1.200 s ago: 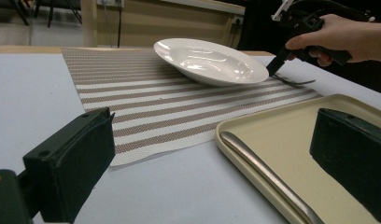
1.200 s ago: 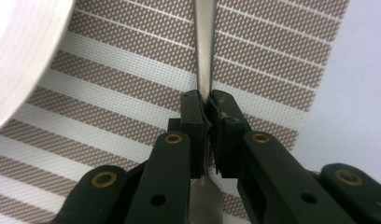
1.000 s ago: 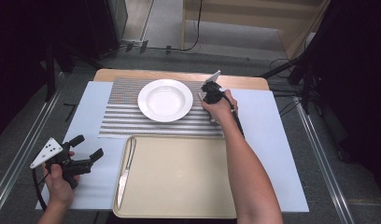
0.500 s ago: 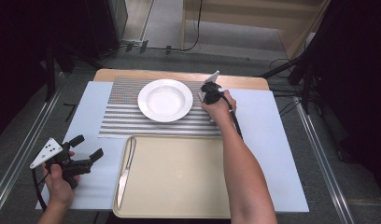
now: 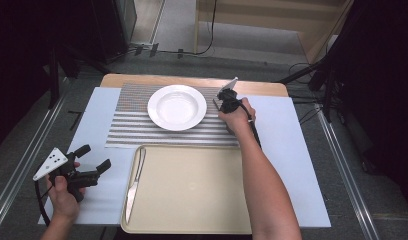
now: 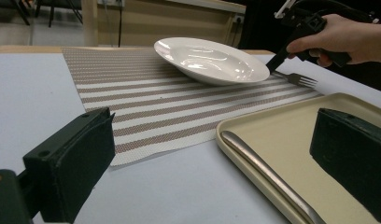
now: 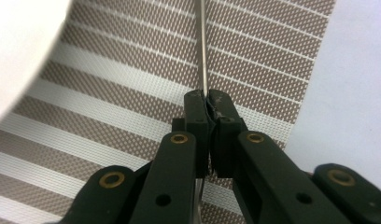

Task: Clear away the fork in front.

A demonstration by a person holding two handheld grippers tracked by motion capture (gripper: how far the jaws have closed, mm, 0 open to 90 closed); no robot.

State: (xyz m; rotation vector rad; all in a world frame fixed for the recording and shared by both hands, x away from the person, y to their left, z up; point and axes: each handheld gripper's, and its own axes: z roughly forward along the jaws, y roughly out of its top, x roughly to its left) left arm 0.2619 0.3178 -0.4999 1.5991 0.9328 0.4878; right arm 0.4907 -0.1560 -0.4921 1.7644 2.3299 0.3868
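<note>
So the fork [image 7: 202, 44] is clamped in the right gripper [image 5: 221, 99], just right of centre in the upper half of the high view. In the right gripper view the two black jaws are pressed together on the thin metal handle, which runs straight up from the pads to the top edge of the frame, over the striped placemat [image 5: 132, 120]. The jaws have just been closing, and the handle is squeezed between them. In the left gripper view the fork's tines [image 6: 301, 79] are seen at the upper right, lying on the placemat just right of the white plate [image 5: 176, 106], with the right gripper's tip coming down onto the handle beside the plate's rim.

The plate is set on the placemat in the upper middle of the high view, and its blurred rim is caught in the upper left corner of the right gripper view.

The left gripper [image 5: 94, 160] is held at the lower left of the high view, over the pale blue table cover [image 5: 302, 165], well apart from the fork. Its jaws are spread wide with nothing between them, as seen in its own view.

A beige tray [image 5: 192, 190] is placed in the lower middle of the high view, and a knife [image 5: 133, 182] is laid along its left edge.
</note>
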